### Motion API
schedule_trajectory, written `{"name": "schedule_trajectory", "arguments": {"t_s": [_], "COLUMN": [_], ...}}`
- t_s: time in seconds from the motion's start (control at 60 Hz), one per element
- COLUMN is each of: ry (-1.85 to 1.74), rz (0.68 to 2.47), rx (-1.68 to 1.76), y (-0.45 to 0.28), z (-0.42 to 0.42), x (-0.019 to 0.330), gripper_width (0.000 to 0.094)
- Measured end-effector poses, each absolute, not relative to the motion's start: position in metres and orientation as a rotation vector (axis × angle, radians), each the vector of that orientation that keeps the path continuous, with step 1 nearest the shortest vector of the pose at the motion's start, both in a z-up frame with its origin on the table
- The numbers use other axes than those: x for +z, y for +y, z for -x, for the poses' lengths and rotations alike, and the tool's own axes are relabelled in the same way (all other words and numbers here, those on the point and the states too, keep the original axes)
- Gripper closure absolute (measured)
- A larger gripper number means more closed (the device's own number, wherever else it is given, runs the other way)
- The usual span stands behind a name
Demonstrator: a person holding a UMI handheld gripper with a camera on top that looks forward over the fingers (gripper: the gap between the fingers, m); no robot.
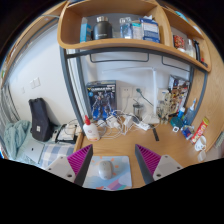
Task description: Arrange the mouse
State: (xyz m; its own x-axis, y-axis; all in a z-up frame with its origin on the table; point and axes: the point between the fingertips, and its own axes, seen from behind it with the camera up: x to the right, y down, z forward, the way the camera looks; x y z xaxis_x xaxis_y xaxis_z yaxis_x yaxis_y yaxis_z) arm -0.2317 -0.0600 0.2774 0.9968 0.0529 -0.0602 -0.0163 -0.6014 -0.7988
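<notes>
A grey mouse (104, 168) lies on a pale patterned mouse mat (118, 173) on the wooden desk (170, 150). It rests on the mat's left half, between my two fingers with a gap on each side. My gripper (113, 163) is open, its magenta pads (80, 160) standing to the left and right of the mat. The mouse sits on its own, not held.
At the desk's back stand a white bottle with a red cap (91, 129), tangled white cables (122, 124), a poster box (104, 97) and small bottles at the right (185, 122). A black bag (41, 119) is at the left. A shelf (110, 43) with items hangs above.
</notes>
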Motion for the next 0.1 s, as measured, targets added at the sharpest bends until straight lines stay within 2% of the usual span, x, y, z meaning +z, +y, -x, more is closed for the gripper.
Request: {"name": "schedule_trajectory", "arguments": {"t_s": [0.1], "ry": [-0.036], "rz": [2.228], "rx": [0.104], "y": [-0.0652], "z": [0.2364], "x": [0.2688], "gripper_width": [0.0090]}}
